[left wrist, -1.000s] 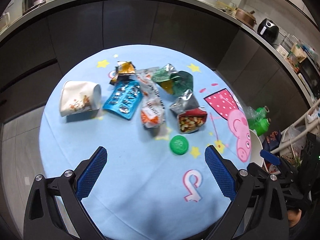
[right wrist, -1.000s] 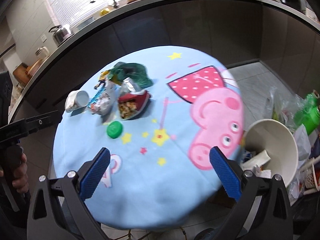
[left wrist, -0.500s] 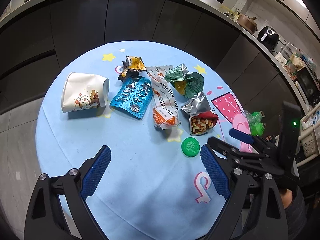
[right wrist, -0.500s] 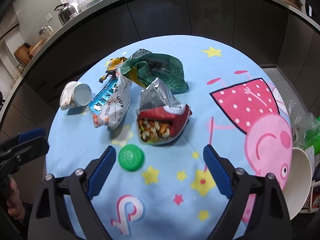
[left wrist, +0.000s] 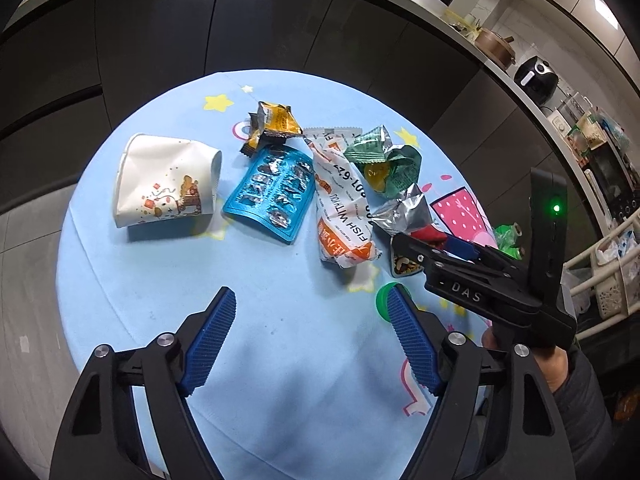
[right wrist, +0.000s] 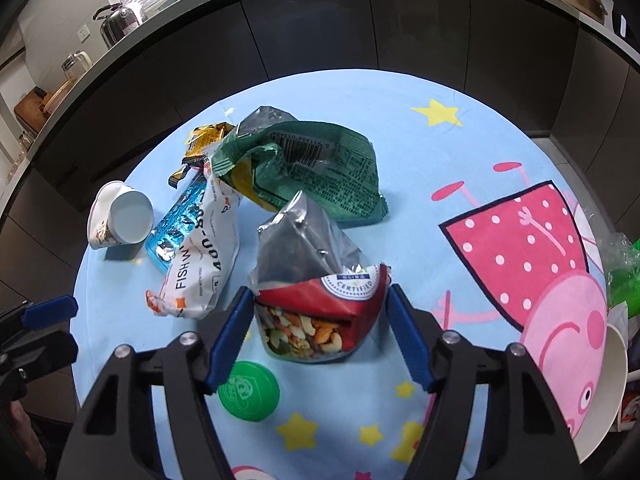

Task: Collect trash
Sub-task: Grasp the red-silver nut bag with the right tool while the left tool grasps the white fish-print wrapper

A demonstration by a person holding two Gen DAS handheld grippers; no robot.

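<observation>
A light-blue worktop (right wrist: 400,92) printed with yellow stars and a pink cartoon pig is seen. A red-and-silver nut bag (right wrist: 320,304), green cap (right wrist: 249,392) and blue blister pack (left wrist: 272,196) are shown.

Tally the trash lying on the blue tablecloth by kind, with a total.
Snack wrappers and bags: 4 (orange wrapper, white fish snack bag, green bag, red nut bag)
Paper cup: 1
Blue blister pack: 1
Green bottle cap: 1
Total: 7
</observation>
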